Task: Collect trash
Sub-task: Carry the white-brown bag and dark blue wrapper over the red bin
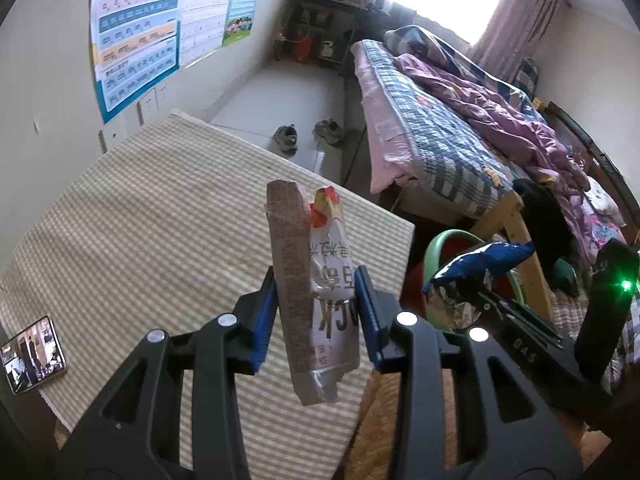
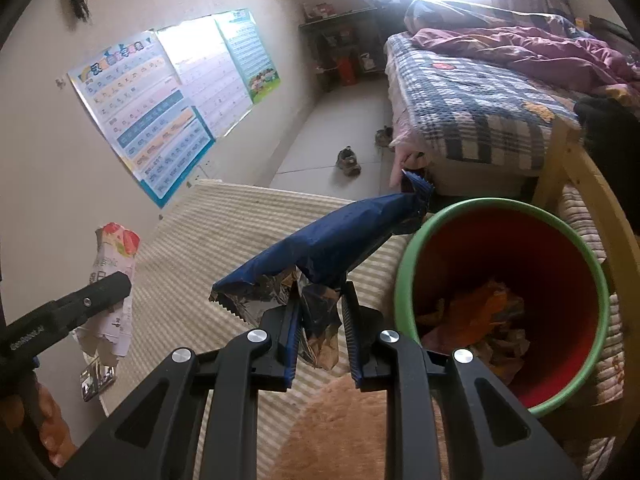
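Big stuff first: the bed (image 1: 448,132) with its plaid cover fills the right side of both views, and the striped tabletop (image 1: 152,216) sits below the grippers. The bin (image 2: 404,276), red inside with a green rim, stands just beside the tabletop corner; only the right wrist view looks down into it and shows crumpled trash at the bottom, while the left view catches just a sliver of rim. The charts (image 2: 160,108) are on the wall in both.

The left gripper (image 1: 316,312) is clamped on a carton (image 1: 290,280) and a white wrapper (image 1: 332,280) pressed together, held upright above the tabletop. The right gripper (image 2: 320,336) is closed tight on a blue wrapper (image 2: 320,244), foil end crumpled between the pads, its far tip near the bin rim.

Only the left view shows the phone (image 1: 32,354) clearly, lying at the tabletop edge.
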